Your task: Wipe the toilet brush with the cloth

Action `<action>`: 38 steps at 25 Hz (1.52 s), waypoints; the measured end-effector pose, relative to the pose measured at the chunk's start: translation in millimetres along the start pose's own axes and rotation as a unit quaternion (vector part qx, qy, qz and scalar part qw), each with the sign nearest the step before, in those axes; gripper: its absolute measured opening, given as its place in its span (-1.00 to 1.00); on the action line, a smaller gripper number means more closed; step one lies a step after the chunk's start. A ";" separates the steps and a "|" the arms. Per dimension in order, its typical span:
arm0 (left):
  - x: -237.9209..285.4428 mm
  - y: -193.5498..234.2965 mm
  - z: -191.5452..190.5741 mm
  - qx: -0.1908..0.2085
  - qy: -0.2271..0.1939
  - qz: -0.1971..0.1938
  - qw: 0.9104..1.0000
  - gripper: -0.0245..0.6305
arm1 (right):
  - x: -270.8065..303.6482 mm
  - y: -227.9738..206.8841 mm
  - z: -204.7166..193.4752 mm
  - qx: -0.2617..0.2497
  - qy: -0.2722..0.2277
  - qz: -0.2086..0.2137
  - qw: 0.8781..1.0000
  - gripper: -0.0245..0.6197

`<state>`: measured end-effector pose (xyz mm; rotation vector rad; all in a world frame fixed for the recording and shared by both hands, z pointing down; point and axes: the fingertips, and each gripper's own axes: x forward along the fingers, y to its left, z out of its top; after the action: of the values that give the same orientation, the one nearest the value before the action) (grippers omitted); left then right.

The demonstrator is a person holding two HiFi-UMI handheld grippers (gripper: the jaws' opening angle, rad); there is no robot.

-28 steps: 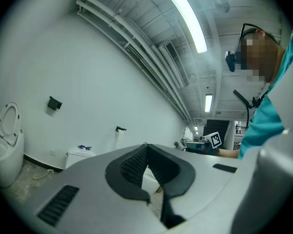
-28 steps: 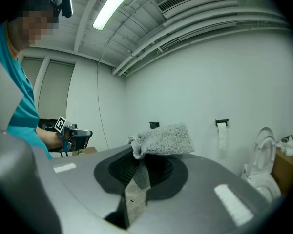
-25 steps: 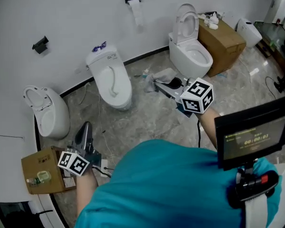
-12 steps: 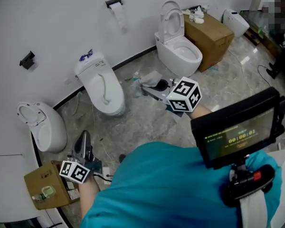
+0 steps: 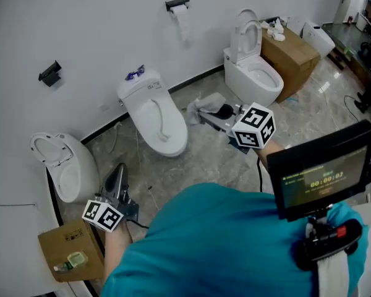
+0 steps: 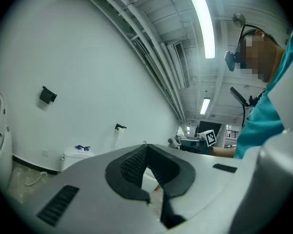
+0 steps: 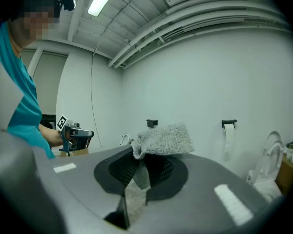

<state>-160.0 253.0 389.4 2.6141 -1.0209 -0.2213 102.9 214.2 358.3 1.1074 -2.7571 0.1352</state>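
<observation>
1. While the left gripper (image 6: 145,149) sits low at the lower left of the head view, its jaws are pressed together tip to tip, and nothing is between them.
2. The right gripper (image 7: 142,164), near the middle of the head view, has its jaws closed on a grey cloth (image 7: 164,139). The cloth bunches above the pads, and a strip of it hangs down between them.
3. In the head view the cloth sits at that gripper's tip over the marbled floor (image 5: 210,159). It lies between the centre toilet (image 5: 157,119) and the open-lidded toilet (image 5: 255,73) at the upper right.
4. A third toilet (image 5: 62,166) stands at the left edge.
5. A cardboard box (image 5: 71,255) lies at the lower left, near the left gripper's marker cube. A second box (image 5: 294,51) stands just beside the open-lidded toilet.
6. A toilet-roll holder (image 5: 177,5) hangs on the white wall at the top, and a small screen (image 5: 321,178) shows at the lower right.
</observation>
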 end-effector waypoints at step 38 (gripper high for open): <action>305.1 182.3 -41.4 -0.030 0.114 0.131 0.984 -0.90 | 214.4 -335.3 -2.4 0.058 -0.008 0.128 0.990 -0.81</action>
<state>-40.9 -70.7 484.6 2.3519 -1.2370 0.1070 183.2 -172.4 408.3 0.7754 -2.9266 0.3239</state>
